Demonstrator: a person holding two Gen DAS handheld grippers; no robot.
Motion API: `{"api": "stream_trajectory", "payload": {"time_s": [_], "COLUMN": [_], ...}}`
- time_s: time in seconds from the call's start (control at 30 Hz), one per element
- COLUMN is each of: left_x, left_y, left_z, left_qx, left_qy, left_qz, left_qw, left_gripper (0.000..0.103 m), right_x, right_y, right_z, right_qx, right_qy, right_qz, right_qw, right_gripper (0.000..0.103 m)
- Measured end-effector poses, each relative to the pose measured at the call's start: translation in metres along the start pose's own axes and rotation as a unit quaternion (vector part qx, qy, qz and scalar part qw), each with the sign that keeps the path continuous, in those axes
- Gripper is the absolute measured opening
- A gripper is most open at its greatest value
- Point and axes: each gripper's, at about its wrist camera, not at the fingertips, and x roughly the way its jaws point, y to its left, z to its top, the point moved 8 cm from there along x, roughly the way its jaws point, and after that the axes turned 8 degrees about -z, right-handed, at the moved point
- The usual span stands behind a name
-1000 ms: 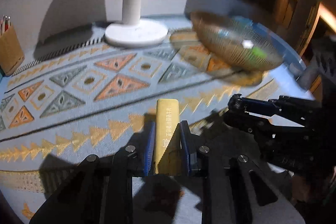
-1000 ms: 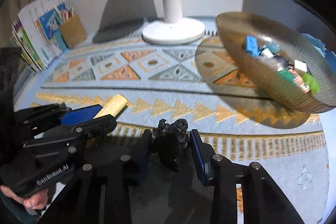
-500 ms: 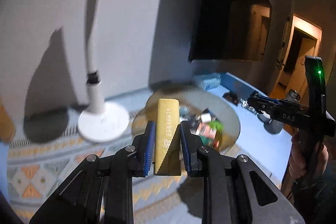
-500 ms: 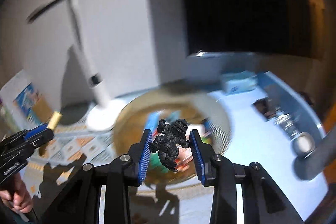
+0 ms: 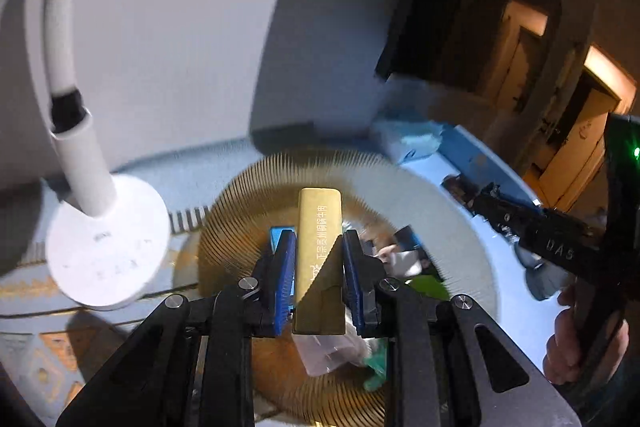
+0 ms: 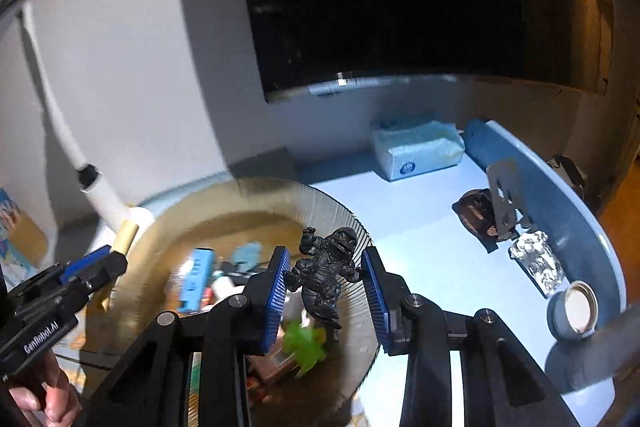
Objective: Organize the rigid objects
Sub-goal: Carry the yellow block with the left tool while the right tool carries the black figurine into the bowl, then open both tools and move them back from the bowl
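My left gripper (image 5: 316, 247) is shut on a gold bar-shaped packet (image 5: 319, 251) with printed characters, held over the ribbed amber glass bowl (image 5: 248, 211). My right gripper (image 6: 325, 267) is shut on a black monster figurine (image 6: 326, 273), also above that bowl (image 6: 168, 215). Several small toys lie inside: a blue block (image 6: 196, 277), a green piece (image 6: 304, 341), a clear wrapper (image 5: 328, 351). The left gripper (image 6: 114, 251) with the gold packet (image 6: 126, 233) shows at the left of the right wrist view; the right gripper's black frame (image 5: 532, 231) shows at the right of the left wrist view.
A white lamp base (image 5: 106, 247) and its stalk (image 5: 80, 163) stand left of the bowl on the patterned mat. On the pale blue table (image 6: 432, 235) right of the bowl lie a tissue pack (image 6: 418, 147), a metal stand (image 6: 506, 195), a foil lump (image 6: 536, 259) and a round lid (image 6: 576, 309).
Both grippers rose from the patterned mat and swung right to hang over the amber bowl, each keeping its object. The bowl now fills the lower middle of both views.
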Motion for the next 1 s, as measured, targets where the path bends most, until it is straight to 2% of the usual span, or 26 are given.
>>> {"api": "stream_trajectory", "payload": {"time_s": [0.1,0.2,0.23,0.27,0.3,0.33,0.37,0.43,0.6,0.87,1.0], "left_x": [0.016,0.025,0.025,0.023,0.019,0.012,0.000,-0.016,-0.077,-0.194,-0.259], "left_y": [0.003,-0.001,-0.002,-0.003,-0.004,-0.004,-0.008,-0.013,-0.018,-0.018,-0.016], "left_z": [-0.005,-0.003,-0.001,0.002,0.004,0.009,0.011,0.013,0.012,0.002,-0.009], "left_qx": [-0.006,-0.003,-0.004,-0.006,-0.005,-0.001,0.009,0.019,0.032,0.044,0.057], "left_qy": [0.017,0.017,0.014,0.009,0.002,-0.012,-0.030,-0.035,-0.068,-0.140,-0.181], "left_qz": [-0.004,-0.005,-0.006,-0.007,-0.005,-0.003,-0.007,-0.016,-0.007,0.016,0.036], "left_qw": [0.9998,0.9998,0.9999,0.9999,1.0000,0.9999,0.9995,0.9991,0.9972,0.9891,0.9811], "left_gripper": [0.021,0.021,0.026,0.051,0.075,0.080,0.080,0.080,0.080,0.081,0.093], "right_x": [0.028,0.044,0.047,0.048,0.046,0.041,0.035,0.019,-0.024,-0.105,-0.142], "right_y": [-0.002,0.003,0.003,0.002,0.001,0.000,-0.001,-0.002,0.007,0.060,0.093], "right_z": [-0.002,0.000,0.003,0.005,0.008,0.010,0.012,0.013,0.003,-0.024,-0.036], "right_qx": [0.002,-0.007,-0.007,-0.006,-0.006,-0.002,0.001,0.004,0.010,-0.010,-0.031], "right_qy": [0.027,0.039,0.038,0.035,0.032,0.023,0.013,0.000,-0.015,-0.035,-0.047], "right_qz": [-0.005,0.008,0.006,0.001,-0.003,-0.005,-0.006,0.001,0.038,0.096,0.126], "right_qw": [1.000,0.999,0.999,0.999,0.999,1.000,1.000,1.000,0.999,0.995,0.990], "right_gripper": [0.036,0.036,0.036,0.039,0.052,0.058,0.061,0.061,0.061,0.061,0.061]}}
